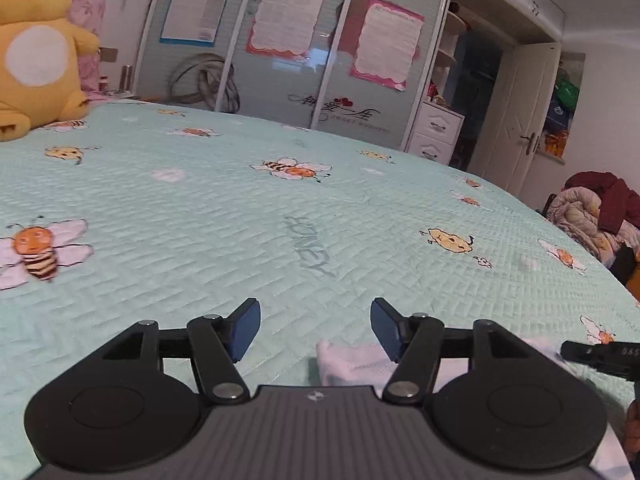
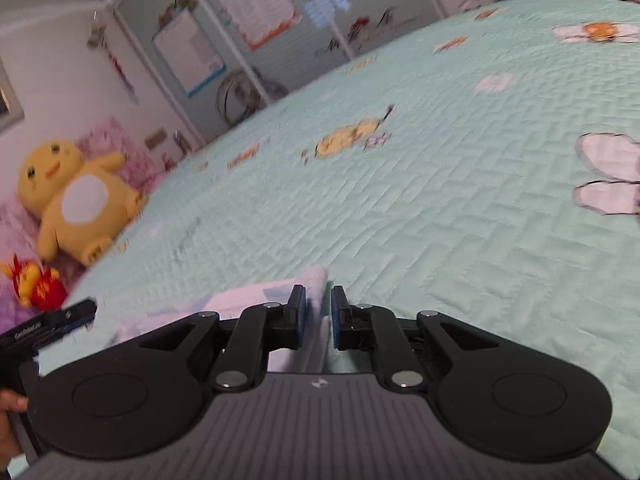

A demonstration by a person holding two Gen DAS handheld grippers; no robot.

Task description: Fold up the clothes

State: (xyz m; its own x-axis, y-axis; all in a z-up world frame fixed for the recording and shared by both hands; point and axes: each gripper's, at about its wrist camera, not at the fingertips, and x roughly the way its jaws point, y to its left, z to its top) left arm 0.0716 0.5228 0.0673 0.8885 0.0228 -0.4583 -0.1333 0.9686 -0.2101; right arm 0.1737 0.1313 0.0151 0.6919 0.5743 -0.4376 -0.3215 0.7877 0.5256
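Most of the 1 white garment (image 1: pixel 352 360) is hidden under both gripper bodies on the bed (image 1: pixel 280 220). Left gripper (image 1: pixel 316 328): jaws released, wide, above its corner. Right gripper (image 2: pixel 319 316): jaws slightly parted around a fold, contact unclear. Beyond the garment, open bedspread reaches 1 yellow plush toy (image 1: pixel 36 48).

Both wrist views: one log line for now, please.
left gripper: open, empty | right gripper: narrow gap, cloth between | bed

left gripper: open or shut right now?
Open. The left gripper has its blue pads wide apart, nothing pinched; the white cloth lies below.
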